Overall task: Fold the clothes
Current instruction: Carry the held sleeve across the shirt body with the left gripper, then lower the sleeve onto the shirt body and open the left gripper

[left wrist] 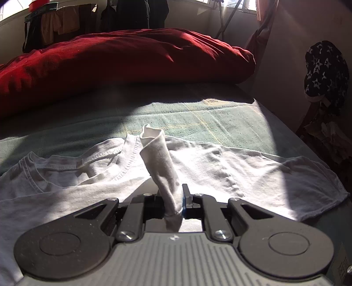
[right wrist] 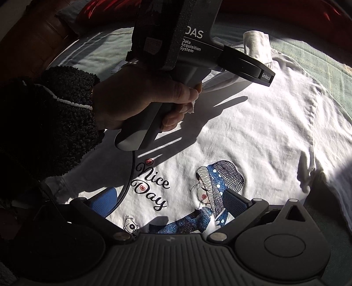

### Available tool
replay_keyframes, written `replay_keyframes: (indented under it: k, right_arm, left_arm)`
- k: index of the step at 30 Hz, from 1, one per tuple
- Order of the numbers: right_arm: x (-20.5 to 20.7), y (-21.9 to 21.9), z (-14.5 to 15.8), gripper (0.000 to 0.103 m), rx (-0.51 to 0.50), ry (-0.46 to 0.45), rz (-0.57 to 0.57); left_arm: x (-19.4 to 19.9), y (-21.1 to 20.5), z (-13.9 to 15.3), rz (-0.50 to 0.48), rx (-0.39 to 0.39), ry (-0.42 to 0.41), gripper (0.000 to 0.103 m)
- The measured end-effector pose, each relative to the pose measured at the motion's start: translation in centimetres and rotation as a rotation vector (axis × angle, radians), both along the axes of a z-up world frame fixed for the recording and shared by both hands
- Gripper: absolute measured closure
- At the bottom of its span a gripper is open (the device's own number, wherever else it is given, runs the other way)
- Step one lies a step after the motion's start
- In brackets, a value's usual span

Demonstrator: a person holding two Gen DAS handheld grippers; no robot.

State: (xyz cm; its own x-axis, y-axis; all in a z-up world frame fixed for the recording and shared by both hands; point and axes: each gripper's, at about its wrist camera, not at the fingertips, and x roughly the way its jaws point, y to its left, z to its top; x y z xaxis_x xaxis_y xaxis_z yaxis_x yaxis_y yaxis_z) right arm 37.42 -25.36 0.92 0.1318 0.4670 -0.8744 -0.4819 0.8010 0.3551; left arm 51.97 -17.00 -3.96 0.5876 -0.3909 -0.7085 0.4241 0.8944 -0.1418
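pinching a white t-shirt (left wrist: pixel 198 171) fold, left gripper (left wrist: pixel 172 202) clamped.

White T-shirt (right wrist: pixel 253 136) lies spread flat on the green bedsheet (right wrist: pixel 319 50), print side up: "Nice Day" lettering, a hatted figure, a small cat. Right gripper (right wrist: pixel 171 204) hovers over the print, blue-padded fingers (right wrist: pixel 234 201) spread wide, nothing between them. A hand (right wrist: pixel 140 101) in a dark fuzzy sleeve (right wrist: pixel 50 123) grips the handle of the left gripper (right wrist: pixel 263 66), which pinches a raised fold of white shirt fabric near the sheet's far edge. Red bedding (right wrist: pixel 286 8) lies beyond.
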Motion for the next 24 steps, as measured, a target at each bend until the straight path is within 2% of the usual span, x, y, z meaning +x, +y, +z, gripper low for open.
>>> replay_keyframes:
  k: [5, 10, 14, 19, 21, 24]
  right_arm:
    - [-0.2, 0.1, -0.1, 0.000, -0.008, 0.002, 0.002]
    - [-0.2, 0.2, -0.2, 0.000, -0.008, 0.009, -0.007]
    - [-0.3, 0.8, -0.2, 0.000, -0.010, 0.008, -0.008]
    - [-0.5, 1.6, -0.1, 0.000, -0.024, 0.002, -0.007]
    - [-0.7, 1.9, -0.1, 0.000, -0.032, 0.001, -0.012]
    - [-0.9, 2.1, -0.1, 0.000, -0.043, 0.004, -0.022]
  left_arm:
    - [0.0, -0.2, -0.4, -0.013, 0.007, 0.016, 0.091]
    - [-0.5, 0.0, 0.3, -0.053, -0.027, 0.014, 0.081]
    - [-1.1, 0.2, 0.7, -0.082, -0.027, 0.013, 0.080]
    - [-1.9, 1.9, 1.5, -0.083, -0.038, 0.010, 0.079]
    - [-2.2, 3.0, 2.0, -0.082, -0.044, 0.008, 0.072]
    - [-2.9, 4.6, 2.8, -0.082, -0.049, -0.006, 0.069]
